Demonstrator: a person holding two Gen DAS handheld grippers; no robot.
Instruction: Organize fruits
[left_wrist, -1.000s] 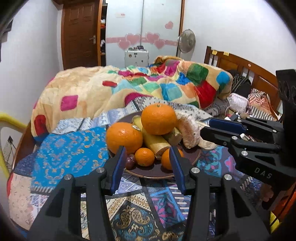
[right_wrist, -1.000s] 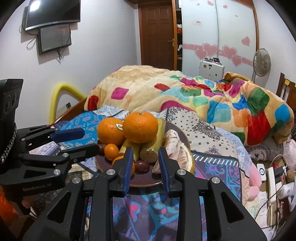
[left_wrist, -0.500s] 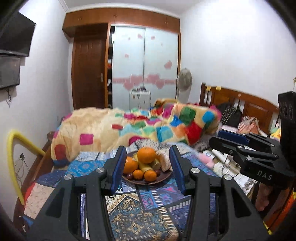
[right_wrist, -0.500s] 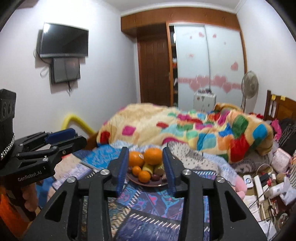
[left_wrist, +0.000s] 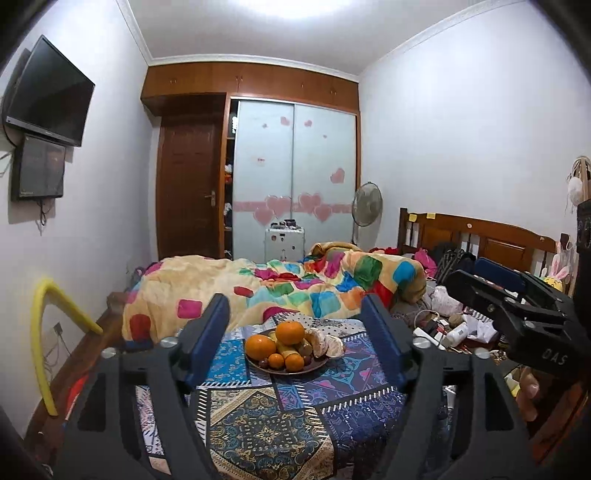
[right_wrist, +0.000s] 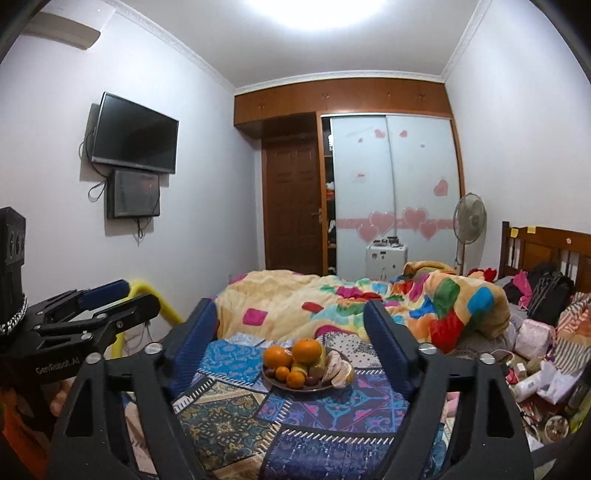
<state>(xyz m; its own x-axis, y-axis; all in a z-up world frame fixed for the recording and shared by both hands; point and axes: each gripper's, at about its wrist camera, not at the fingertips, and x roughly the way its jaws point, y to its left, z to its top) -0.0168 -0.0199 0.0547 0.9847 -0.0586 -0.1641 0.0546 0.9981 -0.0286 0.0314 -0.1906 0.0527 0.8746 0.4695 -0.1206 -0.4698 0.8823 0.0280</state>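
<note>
Fruit plate (left_wrist: 312, 366) on patterned bedspread (left_wrist: 258, 424), bananas (left_wrist: 282, 347) lengthwise away from camera; left gripper (left_wrist: 295, 332), right gripper (right_wrist: 291, 328) spread wide, empty

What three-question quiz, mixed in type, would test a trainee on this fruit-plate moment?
1. True or false: the left gripper is shut on an orange.
2. The large orange stacked on top rests on: A) the dark round plate's fruit pile, B) the colourful patchwork quilt, C) the floor.
3. Fill in: the dark round plate sits on a patterned ____ bedspread.

Key: 1 false; 2 A; 3 blue. The right gripper is open too.
</note>
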